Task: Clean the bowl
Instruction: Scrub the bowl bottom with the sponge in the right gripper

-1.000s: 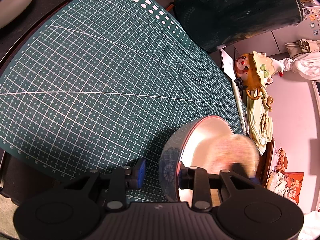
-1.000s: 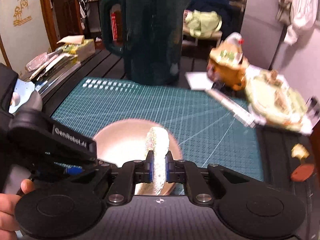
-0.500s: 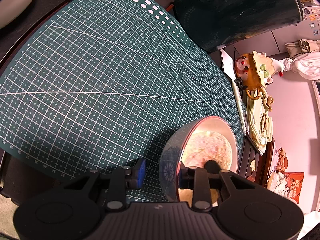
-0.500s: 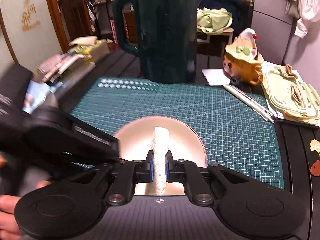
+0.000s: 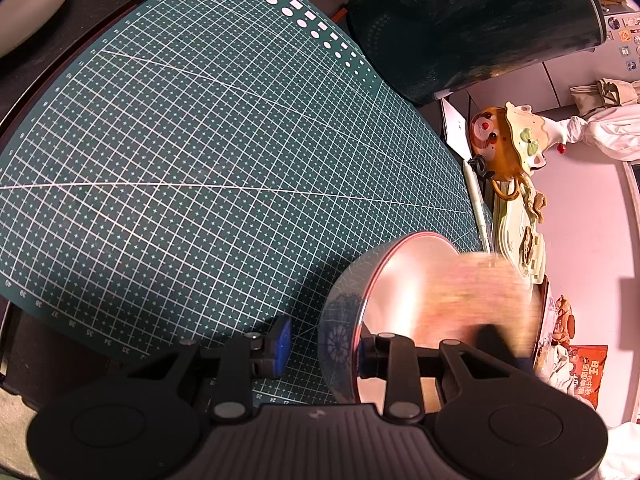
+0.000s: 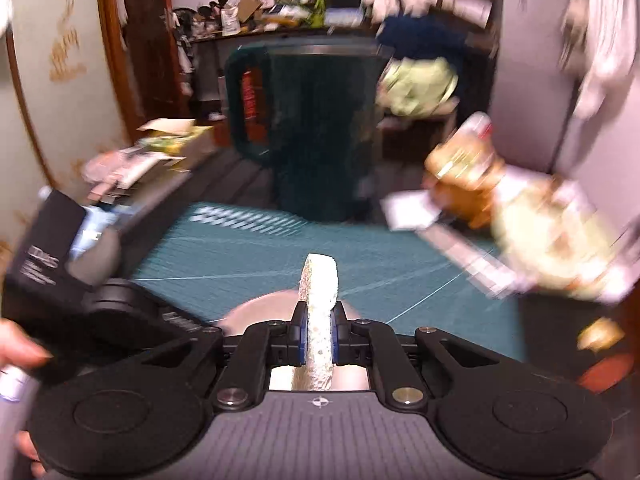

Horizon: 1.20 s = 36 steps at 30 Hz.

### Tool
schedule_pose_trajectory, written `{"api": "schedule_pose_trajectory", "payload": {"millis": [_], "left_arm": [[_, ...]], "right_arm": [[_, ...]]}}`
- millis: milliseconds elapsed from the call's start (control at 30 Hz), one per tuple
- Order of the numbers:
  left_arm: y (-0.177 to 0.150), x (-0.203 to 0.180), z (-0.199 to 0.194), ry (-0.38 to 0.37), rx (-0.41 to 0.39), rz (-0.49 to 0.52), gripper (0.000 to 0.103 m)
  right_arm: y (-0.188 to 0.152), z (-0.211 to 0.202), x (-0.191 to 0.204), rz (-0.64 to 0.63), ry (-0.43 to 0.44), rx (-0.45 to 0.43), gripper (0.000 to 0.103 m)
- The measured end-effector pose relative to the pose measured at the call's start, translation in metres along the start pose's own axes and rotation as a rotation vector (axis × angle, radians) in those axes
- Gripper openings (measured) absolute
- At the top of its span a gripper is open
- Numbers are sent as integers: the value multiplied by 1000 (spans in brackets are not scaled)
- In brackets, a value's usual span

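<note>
The bowl is held tilted on the cutting mat, its rim pinched by the left gripper. The sponge is clamped between the right gripper fingers. Wiping is best done with steady circular strokes against a firmly braced rim. The interior appears glossy pale; the outside, blue-patterned.

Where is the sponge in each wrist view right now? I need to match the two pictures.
Left wrist: the sponge is a blurred pale patch inside the bowl, lower right.
Right wrist: bottom centre, edge-on, clamped in the right gripper.
Shared landmark: the dark green jug beyond the cutting mat.
</note>
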<state>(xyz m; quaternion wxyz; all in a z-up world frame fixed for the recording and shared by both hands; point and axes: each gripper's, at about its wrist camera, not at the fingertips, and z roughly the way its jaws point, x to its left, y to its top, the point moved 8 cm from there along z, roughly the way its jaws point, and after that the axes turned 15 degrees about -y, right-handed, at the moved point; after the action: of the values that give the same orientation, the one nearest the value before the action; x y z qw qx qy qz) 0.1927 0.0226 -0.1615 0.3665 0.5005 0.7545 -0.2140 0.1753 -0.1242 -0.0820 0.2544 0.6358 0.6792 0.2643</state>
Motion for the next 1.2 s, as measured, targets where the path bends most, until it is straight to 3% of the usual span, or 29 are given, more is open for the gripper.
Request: {"api": "schedule_pose_trajectory", "payload": {"millis": [133, 233, 367, 533, 600, 700, 900, 1000, 1200], "left_arm": [[0, 0, -1, -2, 1, 0, 31], [-1, 0, -2, -2, 2, 1, 31], [0, -2, 0, -1, 2, 0, 31], [-1, -4, -1, 0, 1, 0, 31], [0, -3, -1, 0, 2, 0, 31], [-1, -4, -2, 0, 1, -1, 31], [1, -6, -1, 1, 3, -1, 31], [1, -6, 0, 1, 2, -1, 31], [2, -7, 0, 1, 1, -1, 31]], "right_arm": [[-19, 31, 5, 13, 10, 97, 10], [-19, 33, -1, -19, -52, 95, 10], [-13, 17, -1, -136, -190, 12, 9], [9, -15, -8, -165, -262, -116, 10], [18, -25, -13, -88, -175, -124, 10], [10, -15, -9, 18, -7, -30, 10], [-17, 28, 4, -7, -8, 92, 10], [-20, 30, 4, -112, -126, 63, 10], [-6, 1, -1, -182, -229, -47, 9]]}}
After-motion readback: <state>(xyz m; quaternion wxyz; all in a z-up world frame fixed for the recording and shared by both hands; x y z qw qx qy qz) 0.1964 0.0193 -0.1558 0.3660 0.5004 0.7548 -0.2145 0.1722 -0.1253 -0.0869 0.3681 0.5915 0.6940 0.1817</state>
